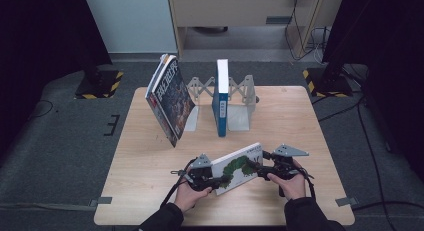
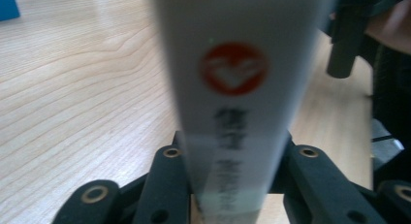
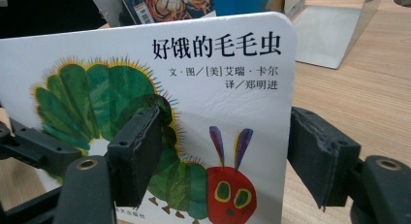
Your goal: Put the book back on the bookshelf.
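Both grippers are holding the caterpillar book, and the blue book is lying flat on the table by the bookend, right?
Not quite. The blue book is standing upright against the bookend, not lying flat; the high view shows it. The rest holds: the left gripper and the right gripper both grip the caterpillar book.

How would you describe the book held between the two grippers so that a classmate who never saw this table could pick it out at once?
Start at the wooden table and look to its near edge, in front of the grey bookends. There the left gripper and right gripper hold a white book. Unlike the leaning dark-covered book and the upright blue book, its cover shows a green caterpillar.
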Tool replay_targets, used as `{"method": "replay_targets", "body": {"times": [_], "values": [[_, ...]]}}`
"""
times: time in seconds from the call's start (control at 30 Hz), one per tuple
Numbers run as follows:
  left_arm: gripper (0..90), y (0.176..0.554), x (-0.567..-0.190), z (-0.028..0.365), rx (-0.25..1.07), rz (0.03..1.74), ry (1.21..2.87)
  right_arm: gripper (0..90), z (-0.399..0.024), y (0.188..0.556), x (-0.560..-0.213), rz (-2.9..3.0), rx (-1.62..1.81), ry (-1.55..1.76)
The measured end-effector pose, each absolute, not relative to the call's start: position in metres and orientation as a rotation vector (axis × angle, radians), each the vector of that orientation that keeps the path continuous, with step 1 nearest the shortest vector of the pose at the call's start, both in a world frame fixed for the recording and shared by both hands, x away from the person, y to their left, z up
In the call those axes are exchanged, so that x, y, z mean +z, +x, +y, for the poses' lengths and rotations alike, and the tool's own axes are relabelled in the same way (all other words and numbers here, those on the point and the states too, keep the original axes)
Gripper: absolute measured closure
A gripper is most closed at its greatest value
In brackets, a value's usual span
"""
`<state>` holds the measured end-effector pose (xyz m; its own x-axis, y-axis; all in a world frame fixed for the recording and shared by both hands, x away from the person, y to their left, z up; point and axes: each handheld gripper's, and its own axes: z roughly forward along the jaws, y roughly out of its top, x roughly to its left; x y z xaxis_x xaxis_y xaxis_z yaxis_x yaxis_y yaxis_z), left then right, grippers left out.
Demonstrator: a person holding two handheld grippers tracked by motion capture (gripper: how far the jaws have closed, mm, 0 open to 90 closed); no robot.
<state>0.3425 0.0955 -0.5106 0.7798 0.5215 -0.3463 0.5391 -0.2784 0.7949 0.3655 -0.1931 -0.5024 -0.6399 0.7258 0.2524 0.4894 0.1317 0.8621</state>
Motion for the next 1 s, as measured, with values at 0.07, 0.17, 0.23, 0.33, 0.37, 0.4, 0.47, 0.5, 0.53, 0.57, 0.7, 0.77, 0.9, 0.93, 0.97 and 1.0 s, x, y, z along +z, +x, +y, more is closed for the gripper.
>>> {"method": "replay_targets", "body": {"times": [0.07, 0.17, 0.23, 0.33, 0.37, 0.4, 0.47, 0.5, 0.53, 0.57, 0.7, 0.77, 0.9, 0.93, 0.97, 1.0], "values": [[72.6, 0.341, -0.506, 0.095, -0.039, 0.795, 1.925, 30.3, -0.194, 0.365, -0.501, 2.167, 1.529, 1.210], [74.0, 0.341, -0.500, 0.096, -0.053, 0.811, 1.896, 29.9, -0.198, 0.365, -0.499, 2.145, 1.557, 1.225], [74.1, 0.341, -0.496, 0.099, -0.054, 0.825, 1.887, 29.4, -0.202, 0.366, -0.497, 2.126, 1.560, 1.246], [74.2, 0.341, -0.489, 0.103, -0.055, 0.854, 1.866, 28.4, -0.207, 0.367, -0.497, 2.114, 1.542, 1.262], [74.2, 0.341, -0.486, 0.104, -0.050, 0.862, 1.862, 28.1, -0.209, 0.368, -0.497, 2.106, 1.525, 1.271], [74.2, 0.341, -0.484, 0.105, -0.049, 0.871, 1.856, 27.7, -0.211, 0.368, -0.497, 2.106, 1.506, 1.280], [74.3, 0.341, -0.481, 0.106, -0.047, 0.882, 1.848, 26.4, -0.214, 0.369, -0.497, 2.092, 1.483, 1.307], [74.3, 0.341, -0.479, 0.107, -0.048, 0.892, 1.846, 25.7, -0.217, 0.369, -0.498, 2.084, 1.470, 1.309], [74.3, 0.341, -0.478, 0.108, -0.048, 0.894, 1.842, 25.0, -0.219, 0.370, -0.498, 2.080, 1.455, 1.319], [74.3, 0.341, -0.476, 0.108, -0.047, 0.897, 1.841, 24.6, -0.221, 0.370, -0.499, 2.082, 1.440, 1.322], [74.3, 0.342, -0.467, 0.111, -0.040, 0.901, 1.824, 22.1, -0.229, 0.372, -0.502, 2.095, 1.296, 1.347], [74.3, 0.341, -0.463, 0.112, -0.032, 0.899, 1.813, 20.2, -0.233, 0.374, -0.505, 2.099, 1.217, 1.362], [74.3, 0.342, -0.454, 0.115, -0.005, 0.899, 1.802, 17.4, -0.243, 0.377, -0.511, 2.107, 1.132, 1.397], [74.3, 0.343, -0.452, 0.116, 0.005, 0.902, 1.797, 16.9, -0.245, 0.377, -0.512, 2.110, 1.110, 1.418], [74.3, 0.343, -0.450, 0.116, 0.014, 0.903, 1.794, 16.7, -0.247, 0.378, -0.513, 2.116, 1.092, 1.411], [74.3, 0.344, -0.448, 0.117, 0.021, 0.904, 1.788, 16.7, -0.248, 0.378, -0.514, 2.117, 1.079, 1.416]]}}
